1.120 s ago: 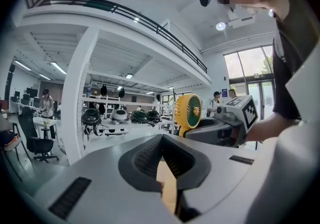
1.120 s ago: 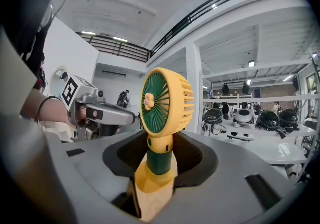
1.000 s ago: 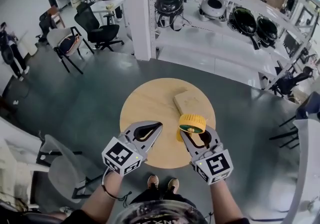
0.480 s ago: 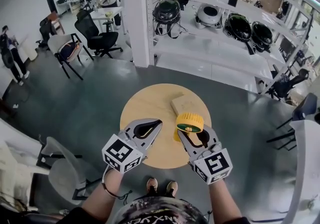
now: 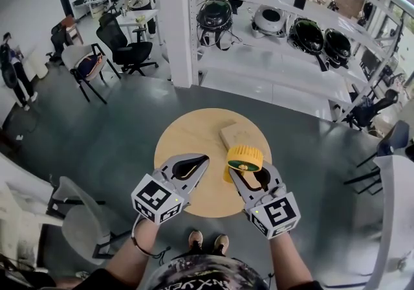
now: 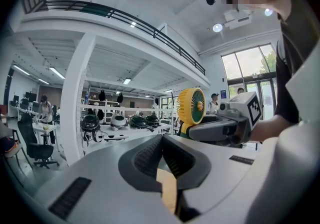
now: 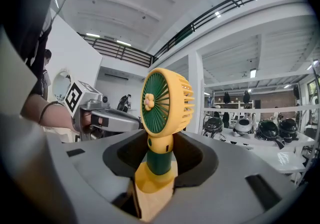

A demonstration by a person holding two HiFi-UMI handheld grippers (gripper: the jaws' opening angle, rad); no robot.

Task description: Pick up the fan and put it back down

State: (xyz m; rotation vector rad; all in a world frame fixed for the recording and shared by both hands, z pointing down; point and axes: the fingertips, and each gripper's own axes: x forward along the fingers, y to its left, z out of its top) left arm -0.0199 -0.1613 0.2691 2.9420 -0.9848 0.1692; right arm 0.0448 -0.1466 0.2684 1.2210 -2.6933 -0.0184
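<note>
A small yellow fan point(image 5: 245, 158) with a green grille and green neck is held upright above the round wooden table point(image 5: 187, 136). My right gripper point(image 5: 242, 169) is shut on its neck, and in the right gripper view the fan point(image 7: 162, 103) stands between the jaws of that gripper point(image 7: 158, 153). My left gripper point(image 5: 206, 159) hovers beside it to the left, shut with nothing in it. In the left gripper view its tips point(image 6: 162, 140) meet, and the fan point(image 6: 191, 106) shows at the right. The fan's base hangs clear of the tabletop.
A flat wooden block point(image 5: 236, 133) lies on the table just beyond the fan. Behind stand a white pillar point(image 5: 178, 17) and shelves with round domed devices point(image 5: 213, 13). Office chairs point(image 5: 126, 39) stand back left, a grey chair point(image 5: 77, 211) near left.
Both grippers have risen a little, the right one carrying the fan; the table below looks slightly smaller. Most of this came before the middle frame. The grip is unchanged.
</note>
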